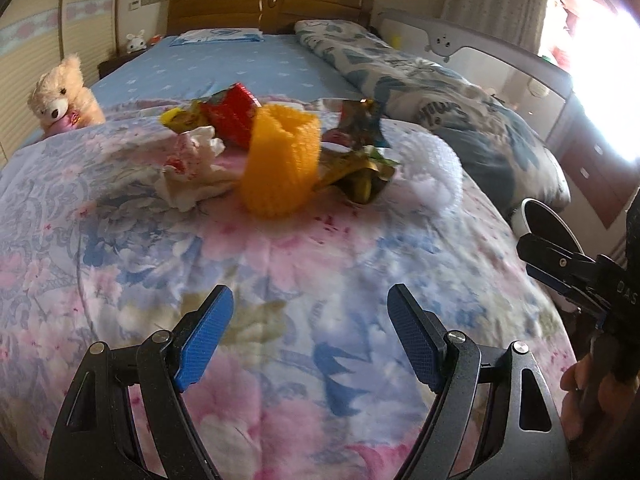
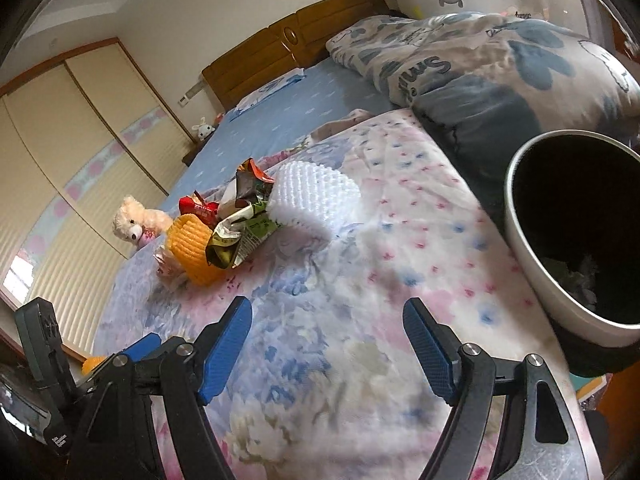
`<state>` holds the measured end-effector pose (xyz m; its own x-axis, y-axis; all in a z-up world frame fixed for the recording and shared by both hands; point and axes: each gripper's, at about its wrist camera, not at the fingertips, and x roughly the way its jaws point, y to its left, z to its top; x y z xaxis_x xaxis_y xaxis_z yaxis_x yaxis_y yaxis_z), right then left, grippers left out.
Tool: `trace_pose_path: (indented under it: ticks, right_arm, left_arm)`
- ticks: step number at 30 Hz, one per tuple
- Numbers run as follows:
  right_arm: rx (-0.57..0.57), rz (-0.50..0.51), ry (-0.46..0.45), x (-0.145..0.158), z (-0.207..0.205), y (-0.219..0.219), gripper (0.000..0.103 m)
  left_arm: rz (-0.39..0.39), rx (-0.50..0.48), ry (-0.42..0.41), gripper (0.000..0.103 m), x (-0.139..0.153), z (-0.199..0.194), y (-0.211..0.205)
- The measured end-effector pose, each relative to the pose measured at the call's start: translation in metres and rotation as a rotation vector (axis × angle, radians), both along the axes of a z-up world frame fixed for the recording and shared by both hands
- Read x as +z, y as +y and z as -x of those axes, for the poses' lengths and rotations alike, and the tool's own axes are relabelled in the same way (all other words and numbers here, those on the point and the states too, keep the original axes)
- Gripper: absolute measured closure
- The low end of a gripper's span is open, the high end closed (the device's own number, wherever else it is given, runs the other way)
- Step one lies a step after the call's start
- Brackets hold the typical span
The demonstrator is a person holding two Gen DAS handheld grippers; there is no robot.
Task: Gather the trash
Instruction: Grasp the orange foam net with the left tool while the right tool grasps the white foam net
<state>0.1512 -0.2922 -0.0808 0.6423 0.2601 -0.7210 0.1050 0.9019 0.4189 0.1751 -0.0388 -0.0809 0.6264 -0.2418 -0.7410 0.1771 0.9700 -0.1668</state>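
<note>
The bed [image 1: 256, 68] fills both views, its floral quilt [image 1: 280, 280] spread across the near end and a blue-patterned duvet [image 2: 480, 60] bunched along the right side. At the quilt's right edge sits the white trash bin [image 2: 532, 264], dark inside, with some scraps at the bottom. The left gripper [image 1: 310, 336] hangs over bare quilt, jaws wide, nothing between them. The right gripper [image 2: 328, 348] is the same: spread wide and empty. Well ahead of both lies the trash pile: a white foam net [image 2: 316, 196], an orange foam net [image 1: 280, 160], crumpled snack wrappers [image 2: 240, 236], a red wrapper [image 1: 230, 114], a wadded tissue [image 1: 192, 168]. A teddy bear [image 1: 60, 92] sits at the left.
</note>
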Motion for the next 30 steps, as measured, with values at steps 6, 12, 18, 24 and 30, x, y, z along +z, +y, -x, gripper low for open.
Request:
trace_pose_path:
  ticks: [6, 12, 18, 24, 30]
  right_arm:
    - [0.007, -0.015, 0.005, -0.005, -0.023, 0.009, 0.023]
    - [-0.003, -0.023, 0.003, -0.009, -0.052, 0.01, 0.023]
    - [-0.034, -0.093, 0.017, -0.018, -0.083, 0.004, 0.023]
    - [-0.061, -0.172, 0.047, -0.036, -0.104, -0.003, 0.046]
    - [-0.037, -0.167, 0.017, -0.033, -0.096, -0.002, 0.079]
  left_arm:
    - [0.008, 0.019, 0.015, 0.022, -0.001, -0.026, 0.009]
    - [-0.02, 0.034, 0.001, 0.022, 0.001, -0.059, 0.015]
    - [-0.04, 0.03, -0.012, 0.022, -0.001, -0.082, 0.012]
    - [-0.007, -0.001, 0.019, 0.069, -0.008, -0.098, 0.008]
    - [-0.016, -0.005, -0.001, 0.08, -0.004, -0.083, 0.007]
